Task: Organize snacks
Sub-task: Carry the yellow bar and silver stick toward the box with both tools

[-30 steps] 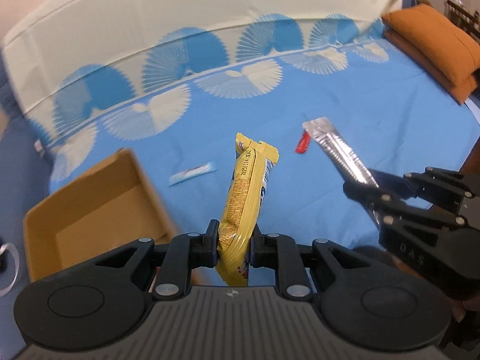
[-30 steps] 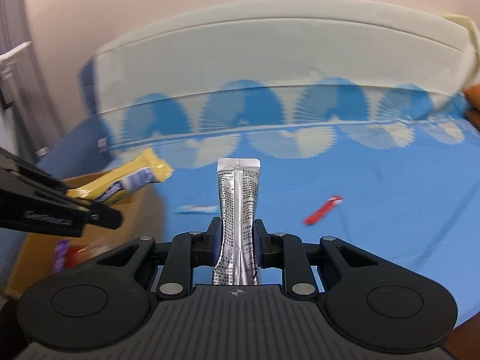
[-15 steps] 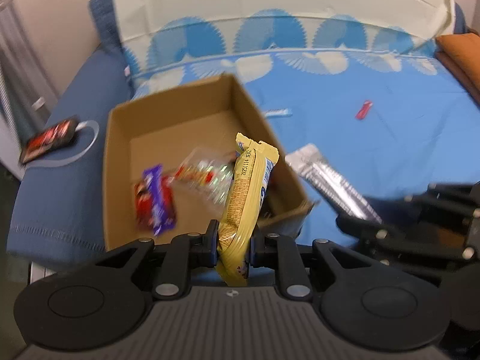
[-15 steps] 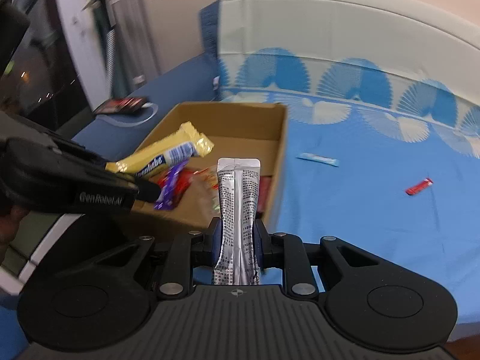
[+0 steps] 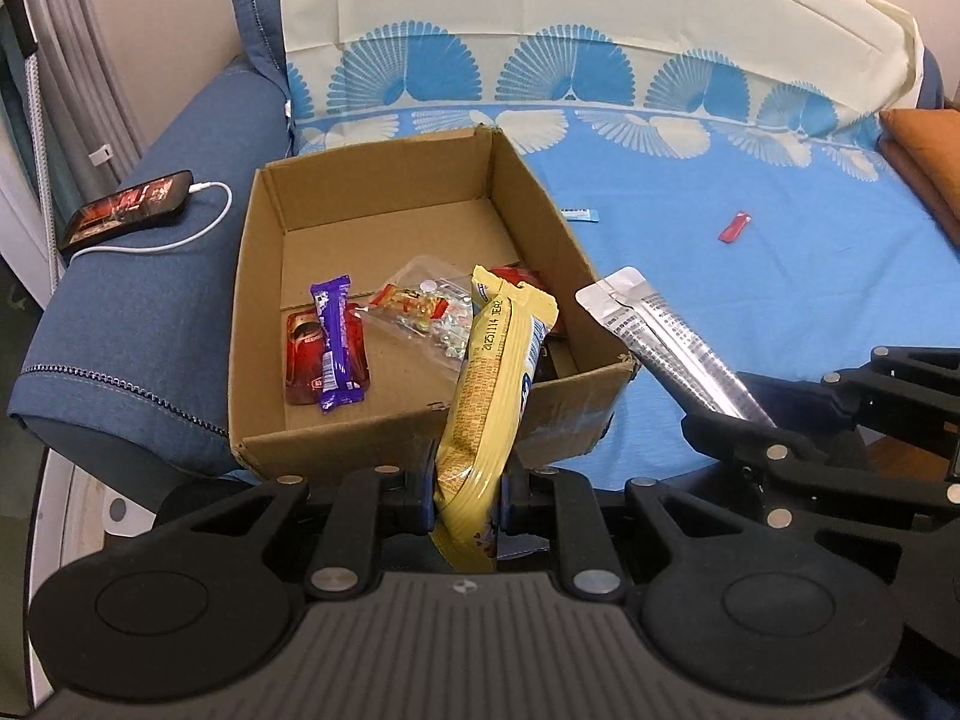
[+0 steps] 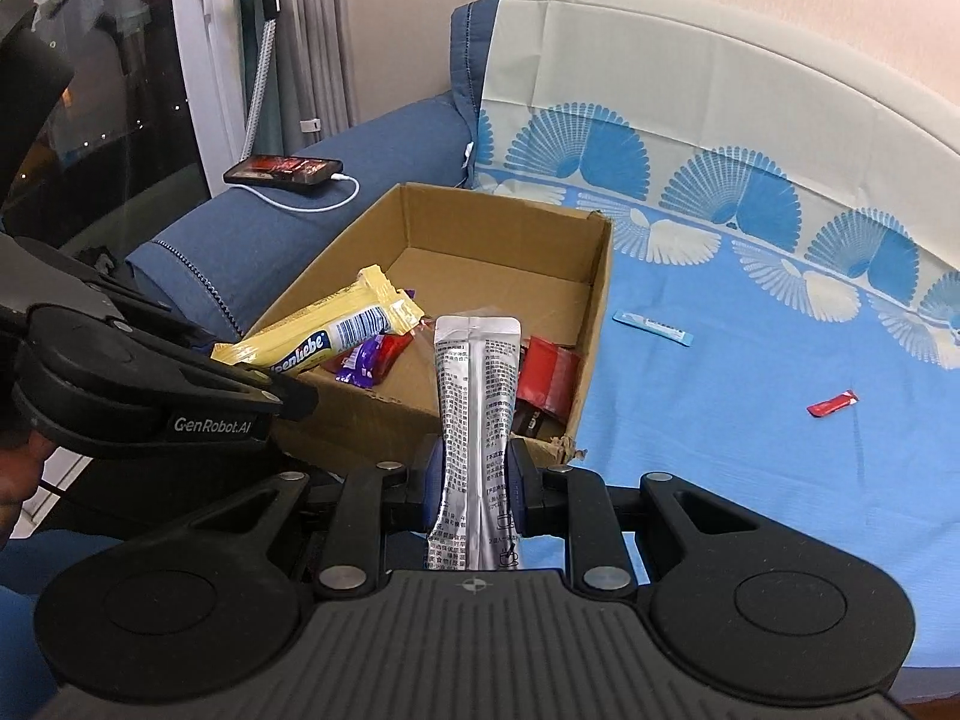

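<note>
Both grippers are angled down toward the cardboard box point(image 5: 384, 216) from its near side, left gripper point(image 5: 465, 489) sitting in front of the near wall and right gripper point(image 6: 474, 480) off toward the box's near right corner. The left one has its jaws pinched tight on a yellow snack bar point(image 5: 492, 396), which sticks up and forward so its far end hangs over the near part of the box. The right one is clamped the same way on a silver sachet point(image 6: 477, 408) standing upright between its pads, its top edge over the near right end of the box. Inside the box: a purple bar point(image 5: 335, 348) lying on top of a red packet point(image 5: 300, 354) at the near left, a clear bag of candies point(image 5: 426, 312) in the middle, and some more red packets point(image 6: 549, 381) tucked in the near right corner. The box sits on a blue patterned sheet point(image 5: 780, 276) next to a denim-blue sofa arm point(image 5: 150, 300), where a phone point(image 5: 129, 210) is plugged in. Out on the sheet, well right of the box, there's a little blue stick point(image 6: 654, 327) and a small red sachet point(image 6: 831, 403). The left view gets the orange cushion point(image 5: 924, 144) at far right and sees the whole box floor; the right view instead catches a white door and glass at far left, plus the barcode side of the yellow bar
</note>
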The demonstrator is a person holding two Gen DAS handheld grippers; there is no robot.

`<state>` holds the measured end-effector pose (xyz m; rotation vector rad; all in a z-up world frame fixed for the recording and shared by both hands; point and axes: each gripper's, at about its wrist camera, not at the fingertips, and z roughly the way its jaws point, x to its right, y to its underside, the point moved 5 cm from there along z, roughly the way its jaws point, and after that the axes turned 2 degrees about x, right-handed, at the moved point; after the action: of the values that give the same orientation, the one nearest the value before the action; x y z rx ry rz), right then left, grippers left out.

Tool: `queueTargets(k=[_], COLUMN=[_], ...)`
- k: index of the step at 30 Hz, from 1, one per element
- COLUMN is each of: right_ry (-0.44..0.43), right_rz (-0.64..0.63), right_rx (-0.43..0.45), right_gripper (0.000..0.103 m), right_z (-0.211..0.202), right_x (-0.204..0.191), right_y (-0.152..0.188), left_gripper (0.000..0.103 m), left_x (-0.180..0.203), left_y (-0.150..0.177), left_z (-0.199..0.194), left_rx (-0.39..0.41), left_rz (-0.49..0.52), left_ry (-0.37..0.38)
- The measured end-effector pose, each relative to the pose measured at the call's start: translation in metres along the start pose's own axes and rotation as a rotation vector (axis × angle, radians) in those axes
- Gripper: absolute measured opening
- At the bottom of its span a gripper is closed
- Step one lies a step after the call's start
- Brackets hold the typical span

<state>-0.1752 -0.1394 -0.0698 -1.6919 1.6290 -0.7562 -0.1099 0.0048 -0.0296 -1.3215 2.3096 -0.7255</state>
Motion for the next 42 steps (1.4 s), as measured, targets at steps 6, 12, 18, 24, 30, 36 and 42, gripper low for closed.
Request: queueTargets(k=[6,12,18,24,30,36,42], right_ry=[0.003,0.003,0.0,-0.005,-0.007,-0.008,-0.009], right_rz=[-0.018,-0.025,-0.025,-0.022,-0.024,-0.027,-0.035], right_rx=[-0.003,-0.004,-0.008,-0.02,-0.041,-0.069,-0.096], right_gripper=[0.024,0.024,0.024,0.024,0.024,0.024,0.024], right_z=[0.0,0.0,0.001,0.003,0.009,0.018,0.027], right_x=[-0.005,-0.006,-0.005,-0.003,-0.003,-0.003,-0.006], right_y=[-0.001,-0.001,-0.001,0.0,-0.002,-0.001,-0.001], left_gripper=[0.021,0.021,0.021,0.021,0.021,0.021,0.021], left_x=[-0.005,-0.008,-0.008,-0.009,-0.011,-0.013,-0.016], left_y=[0.002,0.003,0.004,0.003,0.003,0.002,0.001], left_z=[-0.001,-0.001,0.0,0.004,0.011,0.019,0.027], left_rx=[0.004,0.005,0.0,-0.014,-0.028,-0.046,-0.061], left_rz=[-0.017,-0.022,-0.023,-0.024,-0.029,-0.035,-0.045], left_ry=[0.005,0.007,0.007,0.009,0.012,0.02,0.025])
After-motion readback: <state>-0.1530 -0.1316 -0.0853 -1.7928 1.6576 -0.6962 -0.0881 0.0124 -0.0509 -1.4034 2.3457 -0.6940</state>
